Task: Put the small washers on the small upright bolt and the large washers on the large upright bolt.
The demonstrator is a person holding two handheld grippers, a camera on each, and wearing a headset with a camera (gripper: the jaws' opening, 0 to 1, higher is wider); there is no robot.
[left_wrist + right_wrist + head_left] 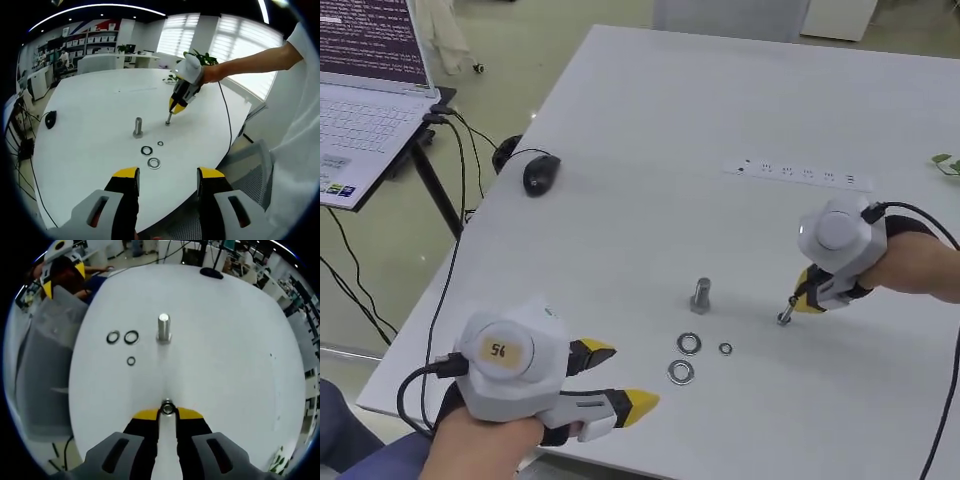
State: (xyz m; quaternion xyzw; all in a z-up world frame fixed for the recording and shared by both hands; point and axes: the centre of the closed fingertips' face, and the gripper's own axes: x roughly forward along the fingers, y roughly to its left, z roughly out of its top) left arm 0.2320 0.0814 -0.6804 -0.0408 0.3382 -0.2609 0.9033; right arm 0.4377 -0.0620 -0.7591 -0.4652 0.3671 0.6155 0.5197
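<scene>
Down at the near edge of the white table (650, 130), the left gripper (618, 378) hovers with its yellow-tipped jaws spread wide apart and nothing between them.

Over on the right, the right gripper (808, 297) has its jaws pressed together on the small bolt (786, 315). The bolt hangs below the tips, slightly tilted, with its lower end at the tabletop; I cannot tell whether it touches.

The large bolt (701, 293) stands upright on its head near the middle of the table, with no washer on it. Seen from the head view, the small bolt sits at about 4 o'clock from it, well apart.

Two large washers (689, 343) (681, 372) lie flat at about 6 o'clock from the large bolt, one just beyond the other, close but not overlapping. The small washer (725, 348) lies flat at about 5 o'clock from the large bolt, just beside the farther large washer.

A mouse (541, 173) rests at 10 o'clock near the table's left edge, a power strip (795, 172) at 1 o'clock, and a laptop (360, 100) sits off the table on a stand.
</scene>
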